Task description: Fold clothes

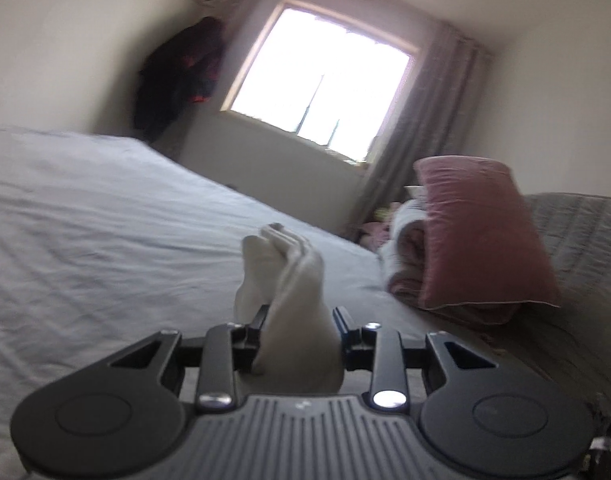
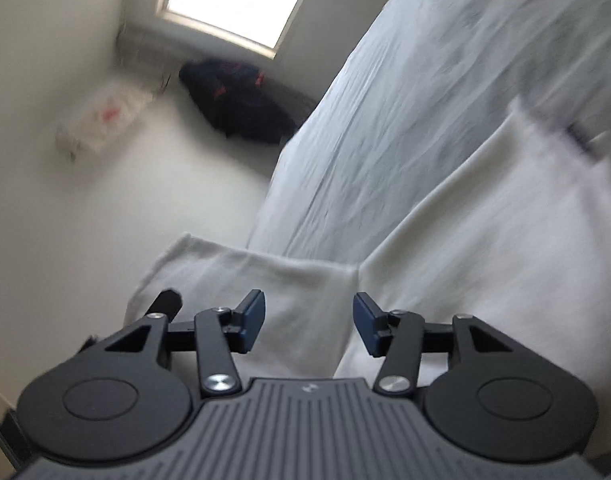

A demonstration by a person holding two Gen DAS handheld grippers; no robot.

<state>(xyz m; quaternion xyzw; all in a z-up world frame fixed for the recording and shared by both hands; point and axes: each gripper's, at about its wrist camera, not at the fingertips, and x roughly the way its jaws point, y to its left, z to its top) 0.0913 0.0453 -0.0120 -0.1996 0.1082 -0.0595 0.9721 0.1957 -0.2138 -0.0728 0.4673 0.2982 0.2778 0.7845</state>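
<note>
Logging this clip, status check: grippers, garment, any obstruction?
Left gripper shut on white garment. Right gripper open, hovering over the garment, holding nothing. Garment spread on bed. Pink pillow alongside, not obstructing.

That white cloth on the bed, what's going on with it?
A person is folding clothes with a handheld gripper in each hand. The left gripper is shut on a bunched part of the white garment, lifted above the bed. The right gripper is open, hovering over the garment and gripping nothing. No neat fold shows yet.
</note>
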